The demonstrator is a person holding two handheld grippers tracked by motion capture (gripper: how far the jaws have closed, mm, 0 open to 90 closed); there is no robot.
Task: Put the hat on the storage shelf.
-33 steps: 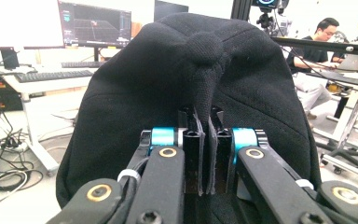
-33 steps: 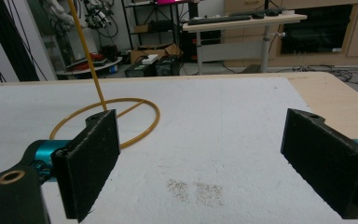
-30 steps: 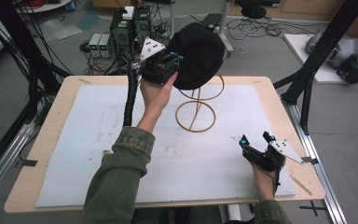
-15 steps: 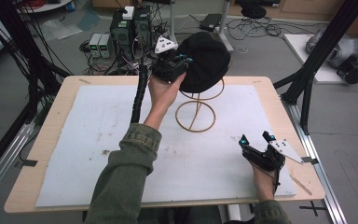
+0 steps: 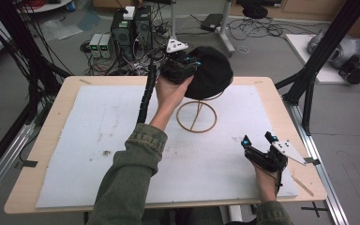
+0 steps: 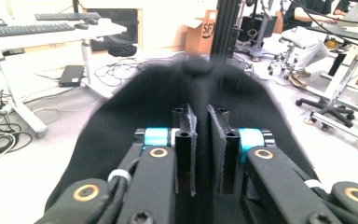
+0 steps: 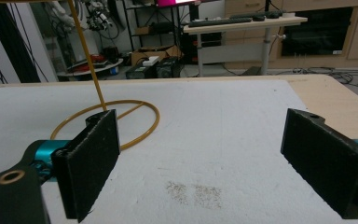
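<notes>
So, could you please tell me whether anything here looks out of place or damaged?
Nothing looks damaged. The white mat carries a small dark smudge near its left side and a faint brownish patch in front of the right gripper.

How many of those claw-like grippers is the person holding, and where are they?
2. The left gripper is raised at the far side of the table, clamped on a black hat above a wire stand. The right gripper rests open near the table's right front corner.

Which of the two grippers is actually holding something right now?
The left gripper, raised at the wire stand, fingers pinched on the black hat. The right gripper rests open on the table, holding nothing.
</notes>
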